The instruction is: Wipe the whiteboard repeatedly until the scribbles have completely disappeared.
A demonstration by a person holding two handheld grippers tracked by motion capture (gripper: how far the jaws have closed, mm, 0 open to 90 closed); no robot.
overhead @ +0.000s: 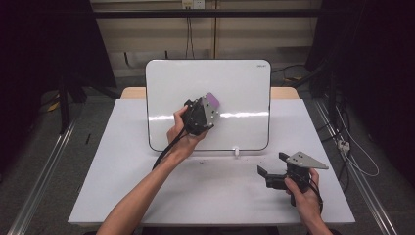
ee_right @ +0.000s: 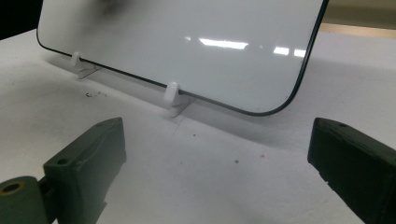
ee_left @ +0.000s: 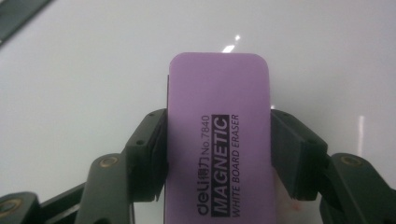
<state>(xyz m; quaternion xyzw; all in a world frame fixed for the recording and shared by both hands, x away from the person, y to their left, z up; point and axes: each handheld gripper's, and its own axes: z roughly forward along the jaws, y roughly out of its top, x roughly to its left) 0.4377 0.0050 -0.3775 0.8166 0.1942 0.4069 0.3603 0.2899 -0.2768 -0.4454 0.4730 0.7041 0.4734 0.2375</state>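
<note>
High view, left gripper (overhead: 209, 104) jaws clamping purple eraser (overhead: 213, 101) against whiteboard (overhead: 235, 88), right gripper (overhead: 274, 164) jaws apart

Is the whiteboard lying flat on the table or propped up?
Propped up. The whiteboard leans back with its lower edge in small white clips on the table; the right gripper view shows it rising at a slant.

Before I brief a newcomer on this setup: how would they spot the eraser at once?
Find the whiteboard propped upright at the table's far side. In front of its middle, the left gripper clamps a purple eraser. It is the one coloured thing here, printed "MAGNETIC WHITE BOARD ERASER".
</note>
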